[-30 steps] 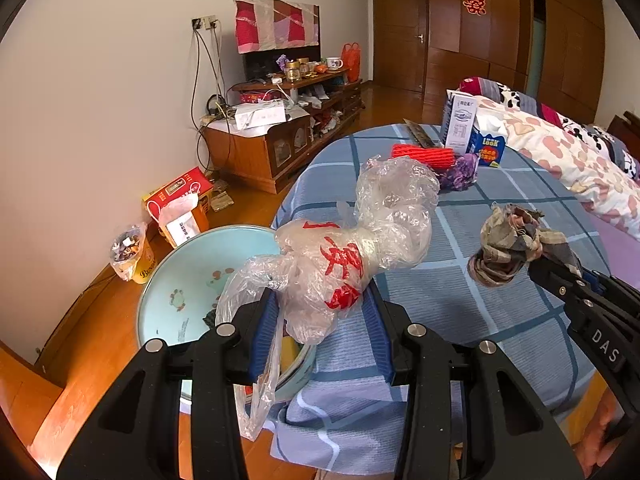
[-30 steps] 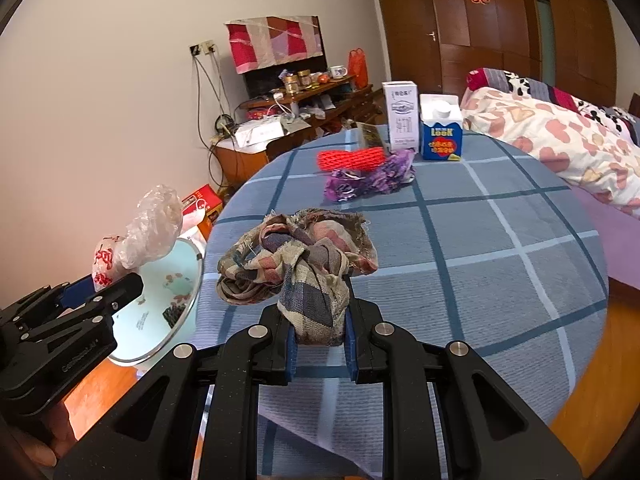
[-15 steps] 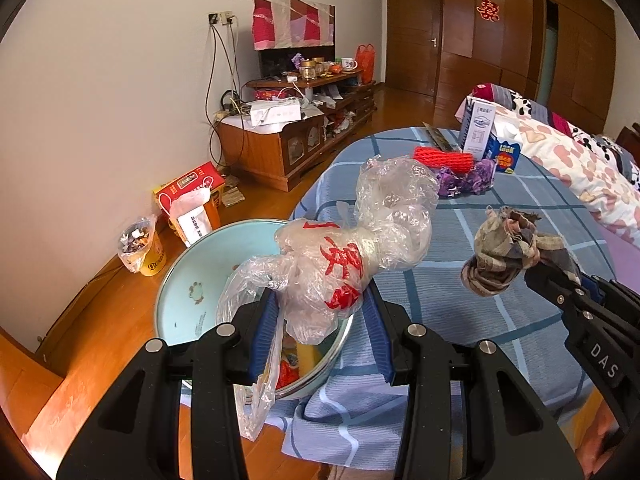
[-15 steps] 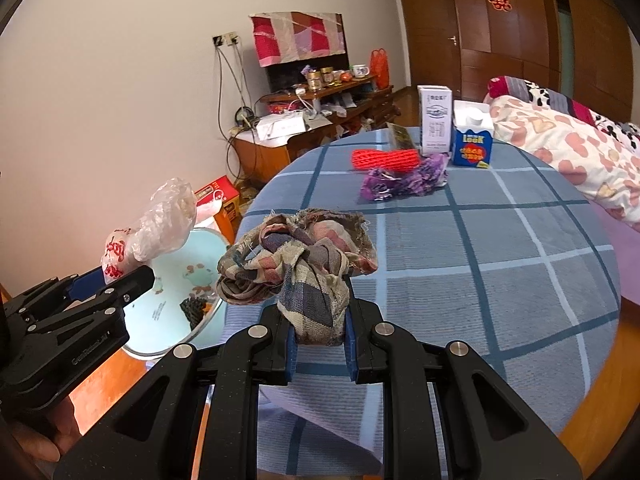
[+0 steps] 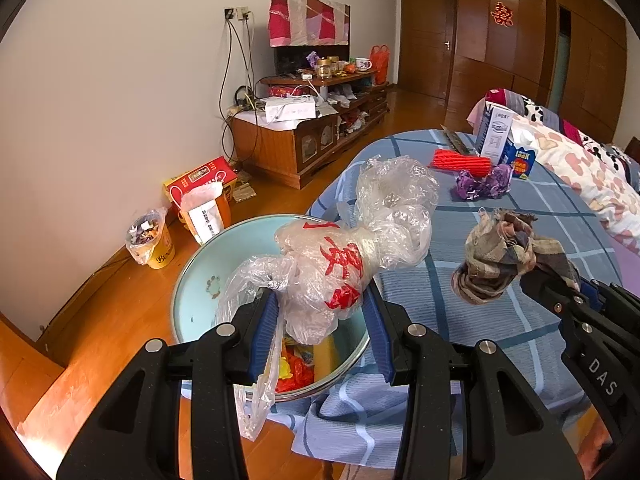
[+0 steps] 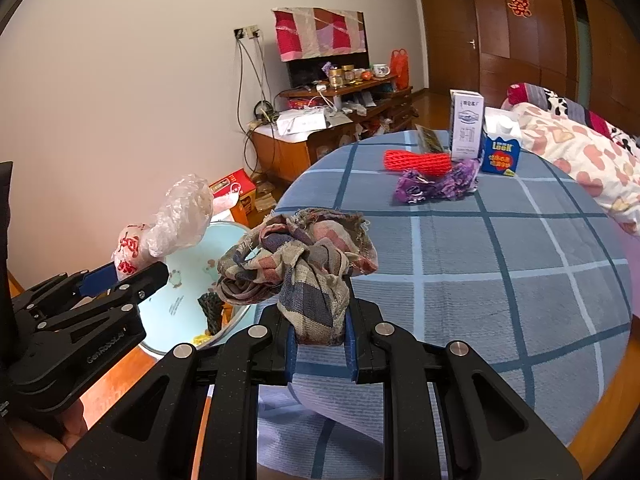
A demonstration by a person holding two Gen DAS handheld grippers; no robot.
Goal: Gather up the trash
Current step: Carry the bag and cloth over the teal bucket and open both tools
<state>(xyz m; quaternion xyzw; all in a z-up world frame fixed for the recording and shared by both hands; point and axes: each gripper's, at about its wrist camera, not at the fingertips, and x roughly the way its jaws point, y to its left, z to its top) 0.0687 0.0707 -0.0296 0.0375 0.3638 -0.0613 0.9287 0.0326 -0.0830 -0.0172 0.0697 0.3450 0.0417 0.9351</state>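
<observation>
My left gripper point(image 5: 320, 320) is shut on a crumpled clear plastic bag point(image 5: 352, 252) with red print and holds it above the light blue basin point(image 5: 200, 276) on the floor beside the table. The basin holds some scraps. My right gripper point(image 6: 320, 328) is shut on a wadded plaid cloth point(image 6: 296, 260) and holds it over the table's left edge, near the basin point(image 6: 176, 300). The bag also shows in the right wrist view point(image 6: 168, 224), the cloth in the left wrist view point(image 5: 496, 256).
The round table with a blue checked cloth point(image 6: 500, 264) carries a red foam net point(image 6: 416, 162), a purple wrapper point(image 6: 436, 184), a tall white carton point(image 6: 466, 124) and a blue carton point(image 6: 500, 152). A small bin point(image 5: 150, 236) and red box point(image 5: 200, 184) stand by the wall.
Both grippers have moved left and back from the table with their loads. The basin now lies more directly under the plastic bag. Neither grip has changed.
</observation>
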